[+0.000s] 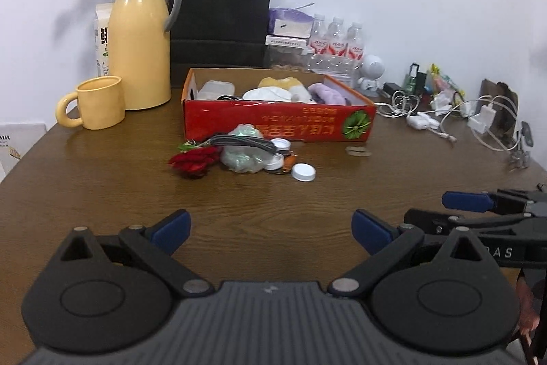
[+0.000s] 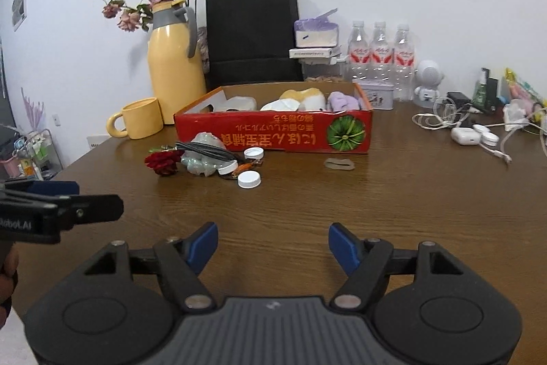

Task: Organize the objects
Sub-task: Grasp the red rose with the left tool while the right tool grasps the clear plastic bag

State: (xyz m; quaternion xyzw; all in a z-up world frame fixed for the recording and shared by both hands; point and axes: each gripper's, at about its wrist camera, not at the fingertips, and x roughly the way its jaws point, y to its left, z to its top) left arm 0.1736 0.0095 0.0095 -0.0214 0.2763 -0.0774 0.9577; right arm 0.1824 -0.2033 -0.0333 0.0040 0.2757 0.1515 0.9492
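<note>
A red cardboard box [image 1: 273, 122] [image 2: 273, 132] sits mid-table with soft items inside. In front of it lies a pile: a red rose [image 1: 195, 161] [image 2: 164, 162], a black cable bundle [image 1: 239, 141] [image 2: 205, 148], a green crumpled bag [image 1: 241, 156] [image 2: 200, 165], and white caps [image 1: 302, 172] [image 2: 249, 179]. A small flat clear piece [image 1: 358, 152] [image 2: 338, 164] lies to the right. My left gripper [image 1: 271, 230] is open and empty, well short of the pile. My right gripper [image 2: 272, 243] is open and empty, also near the front.
A yellow mug [image 1: 97, 103] [image 2: 140, 118] and a yellow thermos jug [image 1: 140, 40] [image 2: 174, 64] stand at back left, a black paper bag [image 1: 222, 19] behind the box, water bottles [image 1: 336, 43], and white cables and chargers [image 1: 444, 115] at right.
</note>
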